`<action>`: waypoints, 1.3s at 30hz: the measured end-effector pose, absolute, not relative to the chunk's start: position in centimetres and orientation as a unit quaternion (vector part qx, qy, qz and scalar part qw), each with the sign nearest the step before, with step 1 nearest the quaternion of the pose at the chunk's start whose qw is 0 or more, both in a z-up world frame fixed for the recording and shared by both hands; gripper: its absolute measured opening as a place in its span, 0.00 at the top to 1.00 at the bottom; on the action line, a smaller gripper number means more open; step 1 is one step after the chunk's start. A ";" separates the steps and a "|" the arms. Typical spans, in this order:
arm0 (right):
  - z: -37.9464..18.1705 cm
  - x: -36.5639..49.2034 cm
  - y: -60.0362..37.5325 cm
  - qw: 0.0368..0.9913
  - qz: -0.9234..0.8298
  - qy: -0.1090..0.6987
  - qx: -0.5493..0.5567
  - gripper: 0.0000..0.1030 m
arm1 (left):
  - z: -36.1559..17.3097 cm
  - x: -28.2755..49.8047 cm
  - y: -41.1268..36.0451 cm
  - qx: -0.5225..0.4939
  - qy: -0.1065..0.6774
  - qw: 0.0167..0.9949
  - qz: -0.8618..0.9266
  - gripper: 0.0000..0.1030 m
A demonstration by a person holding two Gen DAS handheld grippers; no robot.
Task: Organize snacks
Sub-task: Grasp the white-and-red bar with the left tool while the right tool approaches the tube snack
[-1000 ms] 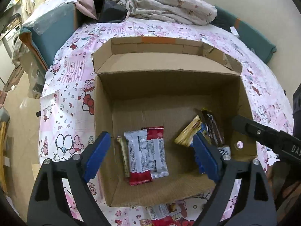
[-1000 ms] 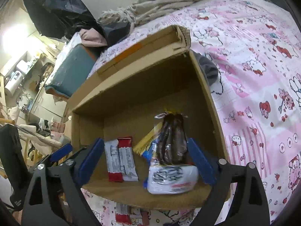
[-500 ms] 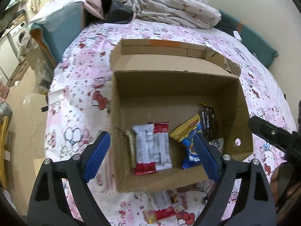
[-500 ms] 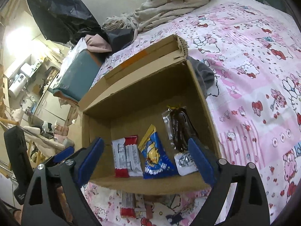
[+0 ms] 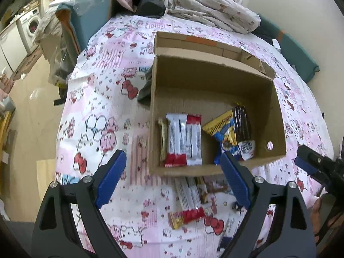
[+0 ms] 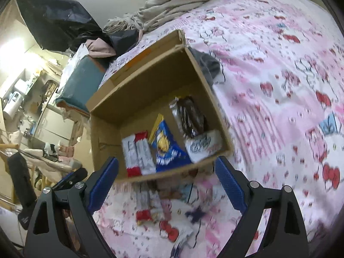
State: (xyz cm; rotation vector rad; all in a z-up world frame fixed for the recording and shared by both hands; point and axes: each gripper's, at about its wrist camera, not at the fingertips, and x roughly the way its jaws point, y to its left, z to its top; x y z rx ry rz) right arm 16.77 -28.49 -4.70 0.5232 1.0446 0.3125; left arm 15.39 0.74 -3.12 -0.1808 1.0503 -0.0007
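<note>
The cardboard box sat on the pink bedsheet with snacks inside. Both grippers had pulled back from it, so more snack bars showed on the sheet, still waiting. Left gripper and right gripper were wide open, empty. The wrapper writing was too blurry to read.

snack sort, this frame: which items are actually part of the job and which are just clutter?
Part of the job:
- cardboard box
- red-and-white bars, blue-and-yellow packet and dark packet inside it
- loose snacks on the sheet in front of the box

Just lying about:
- crumpled bedding
- teal cushion
- dark cloth beside the box
- washing machine
</note>
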 end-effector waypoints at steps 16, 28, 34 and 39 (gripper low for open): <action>-7.1 12.1 -27.8 0.795 0.113 0.550 0.229 0.10 | -5.0 11.6 1.2 -0.101 0.540 0.835 0.008 0.15; -9.3 12.8 -28.6 0.764 0.094 0.573 0.282 0.10 | -9.0 12.4 3.9 -0.151 0.587 0.793 0.059 0.20; -10.1 13.4 -28.7 0.753 0.090 0.581 0.294 0.09 | -12.2 13.2 0.5 -0.144 0.623 0.769 0.018 0.37; -10.0 13.2 -28.8 0.751 0.096 0.581 0.300 0.10 | -14.7 14.8 -2.9 -0.105 0.648 0.754 -0.004 0.47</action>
